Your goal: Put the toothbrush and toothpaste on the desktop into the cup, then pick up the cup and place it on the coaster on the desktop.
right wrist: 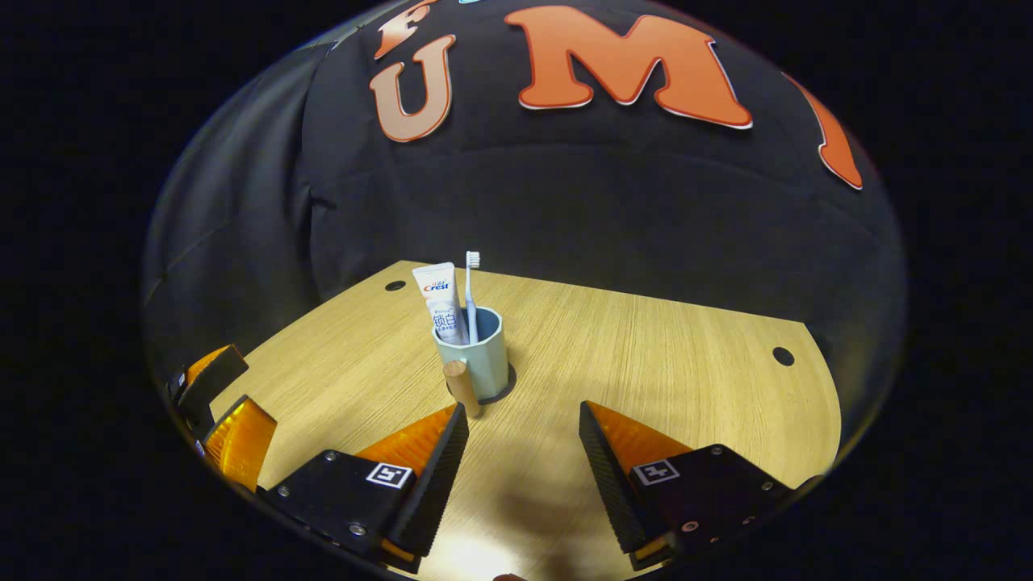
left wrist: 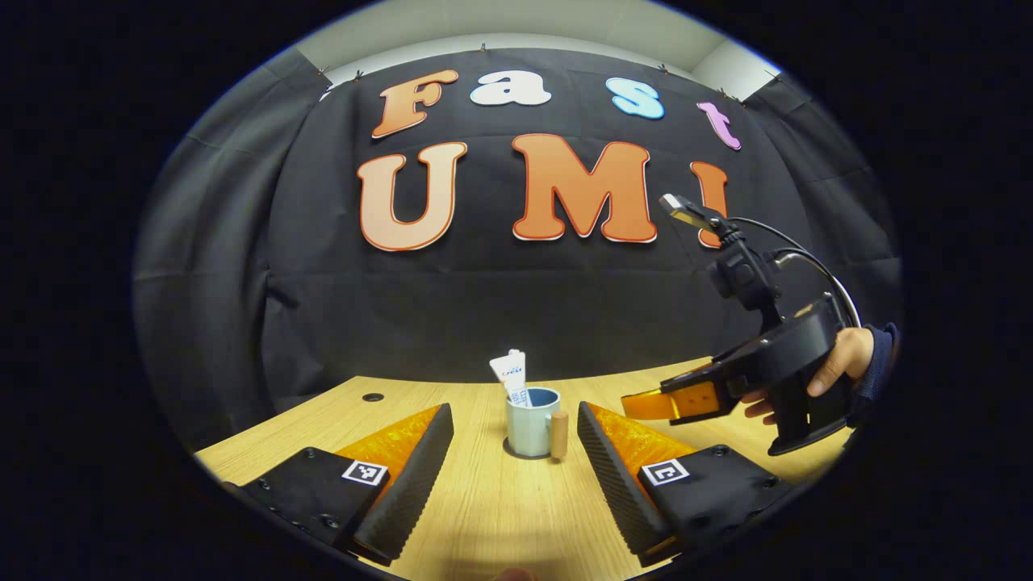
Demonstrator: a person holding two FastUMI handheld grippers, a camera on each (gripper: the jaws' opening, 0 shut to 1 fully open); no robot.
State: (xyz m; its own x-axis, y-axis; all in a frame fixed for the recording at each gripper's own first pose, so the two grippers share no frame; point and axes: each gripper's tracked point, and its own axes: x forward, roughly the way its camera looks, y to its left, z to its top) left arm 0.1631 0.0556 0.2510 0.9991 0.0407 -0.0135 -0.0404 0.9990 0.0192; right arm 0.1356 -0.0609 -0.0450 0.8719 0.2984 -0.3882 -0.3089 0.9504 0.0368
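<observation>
Both the white toothpaste tube (right wrist: 442, 303) and pale toothbrush (right wrist: 471, 294) stand in the light blue wooden-handled cup (right wrist: 483, 359), maybe already on a dark coaster (right wrist: 508, 379), with left gripper (left wrist: 516, 440) and right gripper (right wrist: 523, 440) fingers spread, holding nothing

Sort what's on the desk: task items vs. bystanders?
Task items: cup holding the toothpaste and toothbrush, standing on a dark coaster; left gripper and right gripper, both open and empty.

Bystanders: desktop, its cable holes.

Both views low over desk (left wrist: 484, 500), sharing cup (right wrist: 476, 351)
</observation>
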